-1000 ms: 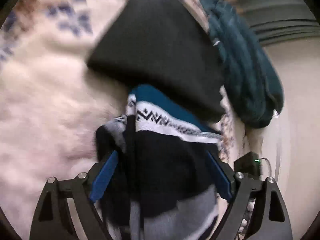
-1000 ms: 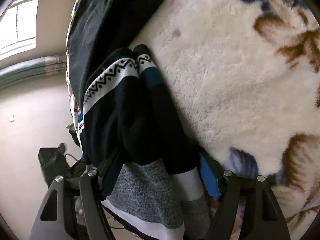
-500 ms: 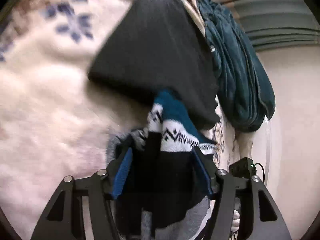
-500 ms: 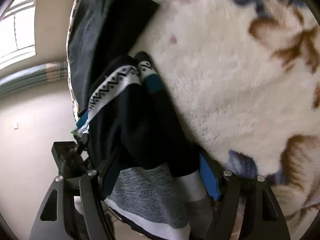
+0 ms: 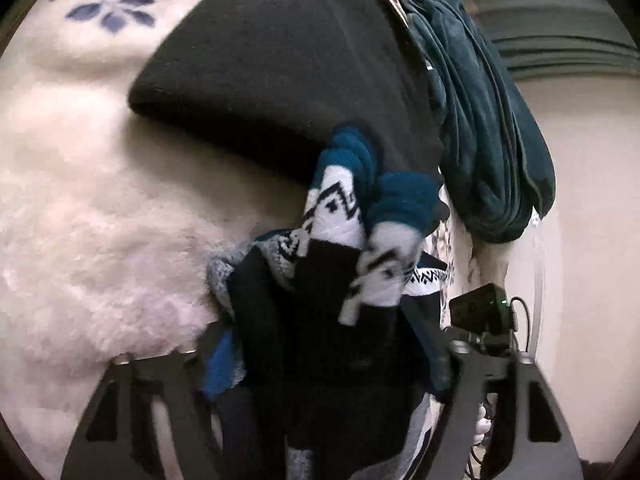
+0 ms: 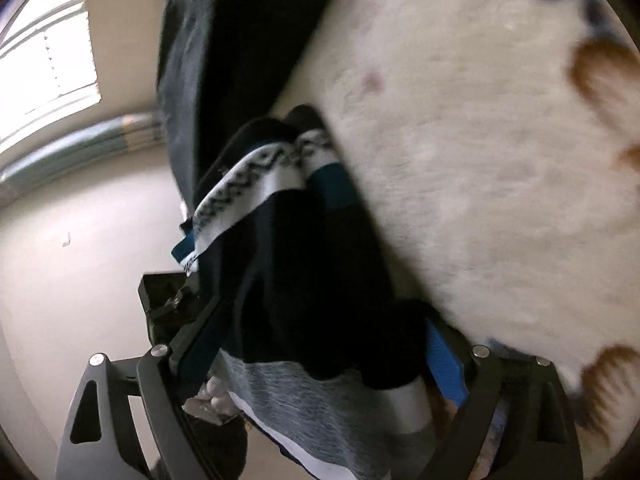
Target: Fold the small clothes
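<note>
A small patterned garment [image 5: 340, 280], black with teal, white zigzag and grey bands, hangs bunched between both grippers above a fluffy white blanket [image 5: 100, 220]. My left gripper [image 5: 320, 360] is shut on one end of it; its blue pads are mostly buried in the cloth. My right gripper [image 6: 320, 344] is shut on the other end [image 6: 304, 280], with the grey band draped over the jaws. The garment's teal ends dangle crumpled in the left wrist view.
A folded black garment [image 5: 280, 60] lies on the blanket just beyond, also in the right wrist view [image 6: 224, 60]. A dark teal cloth [image 5: 480, 120] hangs over the bed edge. The blanket [image 6: 480, 160] has brown and blue flower prints. A bare floor [image 6: 80, 240] lies beside the bed.
Both grippers have lifted and come closer together with the garment. It has gone from hanging flat to bunched, its teal ends drooping forward.
</note>
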A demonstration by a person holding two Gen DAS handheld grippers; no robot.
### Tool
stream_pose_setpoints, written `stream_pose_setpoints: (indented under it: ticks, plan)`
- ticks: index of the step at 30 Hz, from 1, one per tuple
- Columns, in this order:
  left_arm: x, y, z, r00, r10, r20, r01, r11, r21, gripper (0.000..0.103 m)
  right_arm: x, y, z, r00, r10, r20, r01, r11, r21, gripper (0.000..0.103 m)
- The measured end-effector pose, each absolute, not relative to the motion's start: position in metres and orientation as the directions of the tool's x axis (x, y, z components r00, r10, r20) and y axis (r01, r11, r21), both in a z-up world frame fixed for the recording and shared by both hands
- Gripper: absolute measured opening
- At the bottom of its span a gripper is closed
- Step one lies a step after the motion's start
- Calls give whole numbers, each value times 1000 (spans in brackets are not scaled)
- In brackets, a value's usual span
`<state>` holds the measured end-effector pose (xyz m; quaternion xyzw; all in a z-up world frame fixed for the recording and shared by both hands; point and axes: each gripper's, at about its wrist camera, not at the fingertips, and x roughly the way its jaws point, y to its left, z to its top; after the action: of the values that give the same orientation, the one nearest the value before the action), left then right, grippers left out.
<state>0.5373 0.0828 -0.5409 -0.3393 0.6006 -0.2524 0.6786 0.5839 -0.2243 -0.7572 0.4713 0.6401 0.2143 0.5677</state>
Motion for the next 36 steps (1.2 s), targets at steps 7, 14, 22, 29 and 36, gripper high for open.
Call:
stream_pose_setpoints:
  ticks: [7, 14, 22, 29, 36]
  plan:
    - [548, 62, -528, 133, -741, -658, -15, 662, -749, 54, 565, -217, -746, 116, 797, -593, 389, 513, 765, 31]
    - [561, -62, -521, -119, -726, -677, 217, 646, -732, 54, 448, -275, -705, 368, 705, -607, 586, 331, 740, 29]
    - [530, -176, -481, -186, -552, -813, 519, 648, -558, 56, 347, -320, -707, 370, 584, -723, 773, 238, 588, 47]
    - [484, -86, -372, 281, -600, -749, 326, 794, -514, 103, 376, -306, -625, 201, 422, -884, 579, 677, 455, 91]
    - [394, -23, -335, 485, -453, -748, 69, 873, -483, 103, 435, -292, -561, 201, 266, -943, 271, 910, 314, 103]
